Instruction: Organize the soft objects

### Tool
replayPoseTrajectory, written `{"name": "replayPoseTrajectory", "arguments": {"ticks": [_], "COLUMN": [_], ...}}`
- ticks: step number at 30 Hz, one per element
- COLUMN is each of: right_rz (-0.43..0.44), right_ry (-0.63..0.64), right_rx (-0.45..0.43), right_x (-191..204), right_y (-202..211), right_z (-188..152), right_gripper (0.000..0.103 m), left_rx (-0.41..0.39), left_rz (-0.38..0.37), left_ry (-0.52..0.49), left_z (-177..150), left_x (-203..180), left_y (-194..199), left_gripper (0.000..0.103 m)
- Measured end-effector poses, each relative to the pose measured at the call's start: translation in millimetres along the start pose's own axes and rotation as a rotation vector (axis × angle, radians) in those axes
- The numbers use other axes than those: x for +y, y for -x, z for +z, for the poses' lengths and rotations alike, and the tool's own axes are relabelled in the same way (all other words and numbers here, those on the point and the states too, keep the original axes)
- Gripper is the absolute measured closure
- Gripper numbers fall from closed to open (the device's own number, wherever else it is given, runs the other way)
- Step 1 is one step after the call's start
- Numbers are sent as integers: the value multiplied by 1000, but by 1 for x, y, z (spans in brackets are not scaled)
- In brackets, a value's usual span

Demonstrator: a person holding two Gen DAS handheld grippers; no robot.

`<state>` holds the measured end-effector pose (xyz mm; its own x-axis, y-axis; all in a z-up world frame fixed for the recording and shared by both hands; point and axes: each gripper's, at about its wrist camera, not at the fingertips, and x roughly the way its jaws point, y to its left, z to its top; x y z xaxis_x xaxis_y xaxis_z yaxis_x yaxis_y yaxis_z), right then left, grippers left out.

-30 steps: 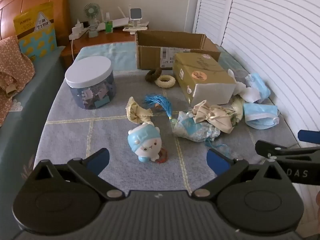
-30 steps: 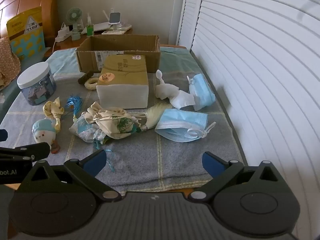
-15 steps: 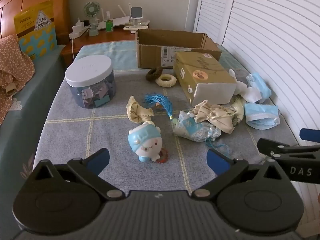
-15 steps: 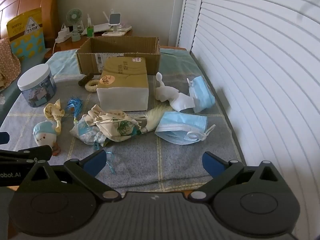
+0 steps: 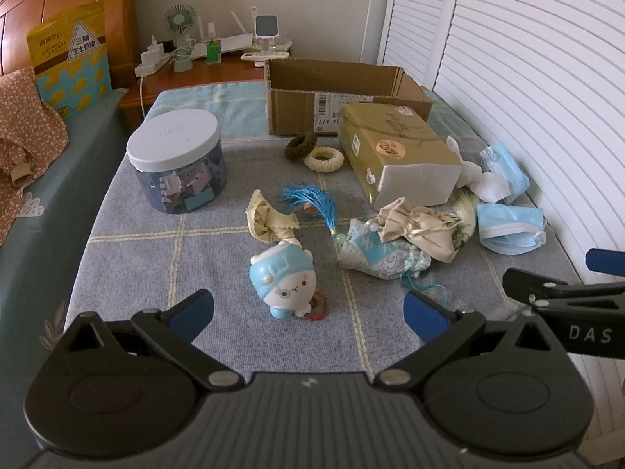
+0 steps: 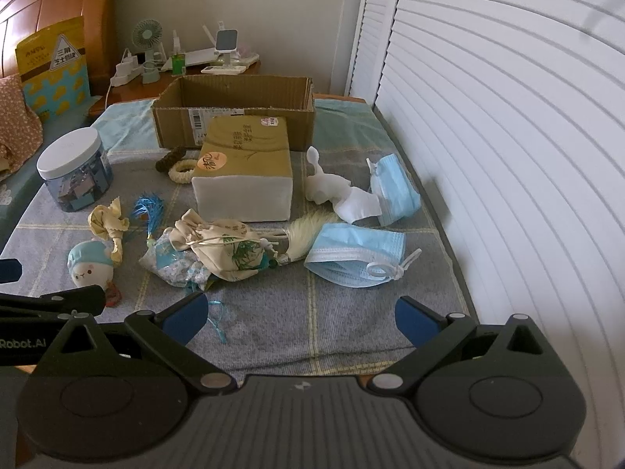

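Nothing looks sorted yet, as far as these views show. Both tools hover over the near edge of the grey checked cloth (image 6: 273, 324), each with its jaws spread wide and nothing between them.

Straight ahead of the left gripper (image 5: 308, 306), just past its fingertips, stands the small blue-capped plush toy (image 5: 285, 279). Beyond that lie a crumpled cream cloth (image 5: 267, 221) and a blue tassel (image 5: 316, 205), and further ahead two scrunchies (image 5: 312, 152) rest near the open cardboard box (image 5: 343, 93). Ahead and to its left sits a lidded jar (image 5: 177, 164); to its right, a heap of drawstring pouches (image 5: 398, 238).

From the right gripper (image 6: 299, 314), the closest soft item is a blue face mask (image 6: 355, 254), ahead and slightly right. A second mask (image 6: 394, 189) and a white crumpled tissue (image 6: 340, 193) lie further on, right of the wrapped tissue pack (image 6: 244, 179). The pouches (image 6: 218, 250) sit ahead and to its left.

The cardboard box (image 6: 234, 113) stands at the far end of both views. Its inside is only partly visible and seems empty, though I cannot be sure. If that is the destination, every soft piece is still loose on the cloth, so the whole job remains: picking each one up and carrying it forward.
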<state>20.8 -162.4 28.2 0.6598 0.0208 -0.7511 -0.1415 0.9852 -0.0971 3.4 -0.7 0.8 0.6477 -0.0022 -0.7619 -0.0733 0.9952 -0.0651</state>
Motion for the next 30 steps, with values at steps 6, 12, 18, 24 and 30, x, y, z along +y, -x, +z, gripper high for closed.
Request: {"name": "replayPoseTrajectory", "arguments": {"ticks": [6, 12, 18, 24, 30], "right_rz": [0, 1, 1, 3, 4], "right_ry": [0, -2, -2, -3, -3], "right_rx": [-1, -2, -3, -8, -11], "right_x": [0, -1, -1, -1, -1], "right_y": [0, 0, 1, 2, 2], "right_z": [0, 1, 1, 1, 1], "right_gripper": [0, 0, 0, 0, 0], "left_rx": [-1, -4, -6, -8, -8], "left_rz": [0, 1, 1, 1, 0], "left_ry": [0, 0, 2, 5, 5], "left_z": [0, 1, 2, 3, 3], "left_x": [0, -1, 0, 1, 1], "left_y": [0, 1, 1, 2, 2], "left_gripper": [0, 0, 1, 1, 1]}}
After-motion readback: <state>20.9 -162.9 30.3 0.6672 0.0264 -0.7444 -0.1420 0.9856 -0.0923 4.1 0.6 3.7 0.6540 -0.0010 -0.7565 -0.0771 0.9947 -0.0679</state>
